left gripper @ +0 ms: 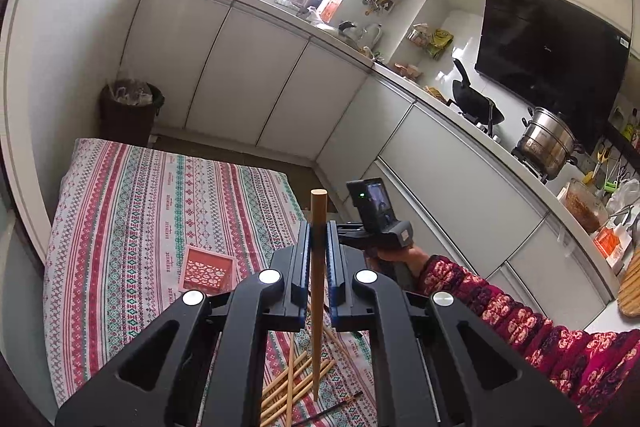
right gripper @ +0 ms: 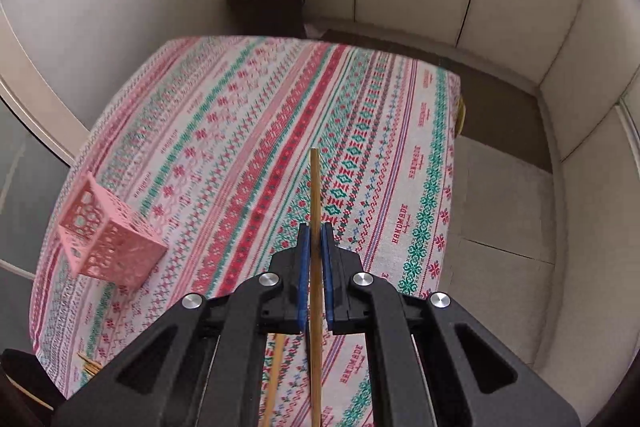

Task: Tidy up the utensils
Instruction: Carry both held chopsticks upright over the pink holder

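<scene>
My left gripper (left gripper: 318, 227) is shut on a wooden chopstick (left gripper: 318, 211) that stands upright between the pads, raised above the table. My right gripper (right gripper: 316, 231) is shut on another wooden chopstick (right gripper: 315, 187), also lifted over the cloth; it also shows in the left wrist view (left gripper: 380, 223) just right of my left gripper. Several loose chopsticks (left gripper: 294, 383) lie on the patterned tablecloth (right gripper: 240, 147) below the left gripper. A pink perforated basket (right gripper: 106, 241) stands on the cloth to the left, and shows in the left wrist view (left gripper: 208, 269).
A dark bin (left gripper: 130, 109) stands on the floor beyond the table. White cabinets (left gripper: 248, 75) and a cluttered counter with a pot (left gripper: 548, 143) and wok (left gripper: 476, 103) run along the right. More chopstick ends (right gripper: 90, 367) lie at the table's near left.
</scene>
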`<state>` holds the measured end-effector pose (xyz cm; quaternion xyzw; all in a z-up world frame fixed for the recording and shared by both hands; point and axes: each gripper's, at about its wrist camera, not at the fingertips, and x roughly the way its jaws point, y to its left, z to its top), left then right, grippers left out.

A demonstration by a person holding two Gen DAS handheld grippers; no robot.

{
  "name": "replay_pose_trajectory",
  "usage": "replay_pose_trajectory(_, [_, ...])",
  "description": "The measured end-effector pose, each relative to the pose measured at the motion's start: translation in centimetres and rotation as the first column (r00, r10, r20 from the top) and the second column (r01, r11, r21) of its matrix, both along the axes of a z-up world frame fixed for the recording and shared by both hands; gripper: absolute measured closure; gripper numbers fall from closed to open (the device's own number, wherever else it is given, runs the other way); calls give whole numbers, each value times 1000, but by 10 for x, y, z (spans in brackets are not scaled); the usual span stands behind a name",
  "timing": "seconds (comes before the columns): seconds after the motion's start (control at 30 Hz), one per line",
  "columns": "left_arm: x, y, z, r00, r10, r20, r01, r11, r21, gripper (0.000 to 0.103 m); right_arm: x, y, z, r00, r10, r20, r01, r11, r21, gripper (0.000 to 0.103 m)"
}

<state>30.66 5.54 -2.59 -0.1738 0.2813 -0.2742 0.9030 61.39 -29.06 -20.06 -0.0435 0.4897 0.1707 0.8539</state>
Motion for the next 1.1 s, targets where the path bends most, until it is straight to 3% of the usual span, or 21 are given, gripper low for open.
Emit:
replay_pose_trajectory(0.17, [-8,2,7,1000,8,7,-7,1000,-11,96,-49,11,55,983,-102,153,84,989,120,97])
replay_pose_trajectory(0.33, [-10,1,18,999,35,26,-35,999,-12,96,-87,9,98,941,-217,261,155,959,239,97])
replay_pose_trajectory(0.53, [7,-10,35,988,126,87,-133,988,82,96,-116,6,144,880,-336,335,204,905,373,97])
replay_pose_trajectory(0.67, [29,-17,37,973,197,124,-213,967,138,96,-126,16,164,867,-350,356,181,885,430,97])
replay_pose_trajectory(0.8, [51,-20,35,940,278,198,-316,928,195,96,-131,33,173,861,-345,373,140,867,478,97])
replay_pose_trajectory(0.93, [71,-19,24,913,329,240,-379,904,200,96,-126,54,166,870,-322,374,106,861,497,97])
replay_pose_trajectory(1.1, [91,-22,-10,908,351,229,-405,876,263,96,-120,79,147,879,-297,373,81,863,498,97])
